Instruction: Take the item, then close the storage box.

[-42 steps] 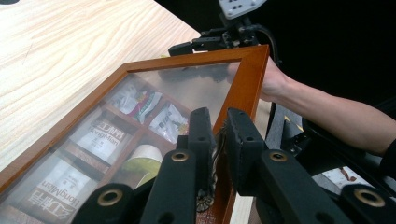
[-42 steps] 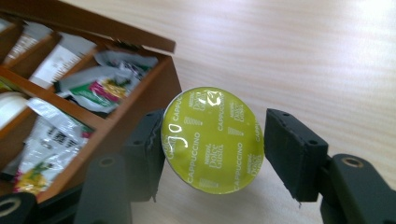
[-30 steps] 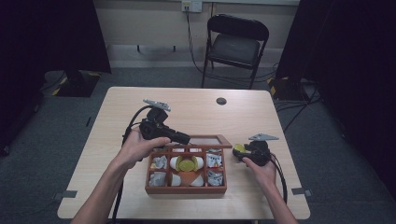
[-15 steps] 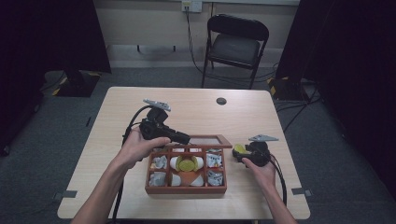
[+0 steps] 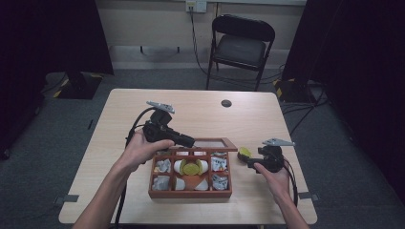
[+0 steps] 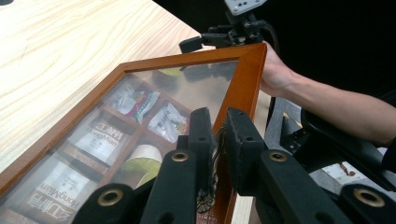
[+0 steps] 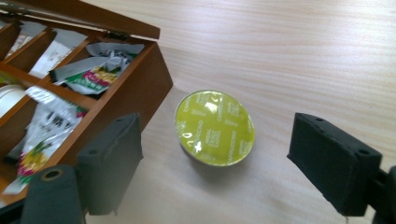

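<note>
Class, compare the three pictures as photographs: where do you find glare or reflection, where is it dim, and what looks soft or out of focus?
High view: dim, dark room edges, table evenly lit. Left gripper view: the glass lid looks hazy, mirroring the far gripper; near jaws are soft. Right gripper view: bright; the green capsule shows foil glints and casts a soft shadow beside the wooden box; near jaws are blurred.

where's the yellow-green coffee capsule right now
The capsule lies on the table just outside the wooden box's right wall, between the open fingers of the right gripper; in the high view it shows right of the box's far corner.
</note>
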Tool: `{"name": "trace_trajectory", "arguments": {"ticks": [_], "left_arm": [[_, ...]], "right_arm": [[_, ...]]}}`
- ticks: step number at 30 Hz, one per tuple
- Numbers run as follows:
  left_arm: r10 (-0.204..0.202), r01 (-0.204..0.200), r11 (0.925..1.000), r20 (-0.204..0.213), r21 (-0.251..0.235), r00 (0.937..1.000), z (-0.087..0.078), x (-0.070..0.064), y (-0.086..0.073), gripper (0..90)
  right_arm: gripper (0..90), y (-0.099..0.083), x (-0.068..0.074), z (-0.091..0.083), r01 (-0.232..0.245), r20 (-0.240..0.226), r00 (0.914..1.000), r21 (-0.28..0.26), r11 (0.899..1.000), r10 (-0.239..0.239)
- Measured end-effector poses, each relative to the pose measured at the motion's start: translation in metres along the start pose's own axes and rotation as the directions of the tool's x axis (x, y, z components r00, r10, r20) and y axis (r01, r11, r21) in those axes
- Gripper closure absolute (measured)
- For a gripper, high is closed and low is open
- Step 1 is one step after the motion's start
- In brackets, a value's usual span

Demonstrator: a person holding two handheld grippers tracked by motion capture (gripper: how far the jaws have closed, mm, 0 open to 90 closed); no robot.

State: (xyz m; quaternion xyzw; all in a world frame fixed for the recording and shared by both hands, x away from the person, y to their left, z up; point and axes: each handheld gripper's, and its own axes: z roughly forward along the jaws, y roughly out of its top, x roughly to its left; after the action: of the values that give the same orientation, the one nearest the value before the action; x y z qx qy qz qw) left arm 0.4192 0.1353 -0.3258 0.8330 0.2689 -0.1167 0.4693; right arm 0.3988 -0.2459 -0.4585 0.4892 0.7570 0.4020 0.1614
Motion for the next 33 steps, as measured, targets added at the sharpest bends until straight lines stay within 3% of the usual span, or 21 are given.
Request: {"name": "trace_trajectory", "arguments": {"ticks": [7, 12, 16, 18, 29, 33], "left_arm": [[0.007, -0.007, 0.9999, -0.007, 0.011, 0.9999, 0.001, -0.002, -0.002, 81.1], [0.012, -0.012, 0.9997, -0.012, 0.021, 0.9999, 0.002, -0.004, -0.003, 81.0], [0.009, -0.009, 0.9999, -0.032, -0.007, 0.9995, 0.001, -0.005, -0.003, 81.0], [0.012, -0.012, 0.9999, -0.034, 0.0, 0.9993, 0.001, -0.006, -0.003, 81.0], [0.019, -0.019, 0.9994, -0.012, 0.03, 0.9997, 0.005, -0.007, -0.009, 81.1], [0.042, -0.042, 0.9983, -0.015, 0.041, 0.999, 0.006, -0.009, -0.01, 81.2]], "right_arm": [[15.5, -0.021, -0.003, -0.015, 0.043, 0.015, 0.9989, 0.062, 0.997, -0.044], [15.8, -0.041, -0.007, -0.01, 0.051, 0.044, 0.9974, 0.118, 0.992, -0.057], [12.6, -0.045, -0.005, -0.002, 0.061, 0.086, 0.9935, 0.147, 0.987, -0.074], [11.2, -0.047, -0.002, 0.0, 0.098, 0.103, 0.9881, 0.148, 0.984, -0.114], [5.3, -0.052, -0.001, 0.004, 0.101, 0.109, 0.9877, 0.101, 0.99, -0.112], [5.0, -0.051, -0.002, 0.004, 0.102, 0.109, 0.9875, 0.103, 0.989, -0.113]]}}
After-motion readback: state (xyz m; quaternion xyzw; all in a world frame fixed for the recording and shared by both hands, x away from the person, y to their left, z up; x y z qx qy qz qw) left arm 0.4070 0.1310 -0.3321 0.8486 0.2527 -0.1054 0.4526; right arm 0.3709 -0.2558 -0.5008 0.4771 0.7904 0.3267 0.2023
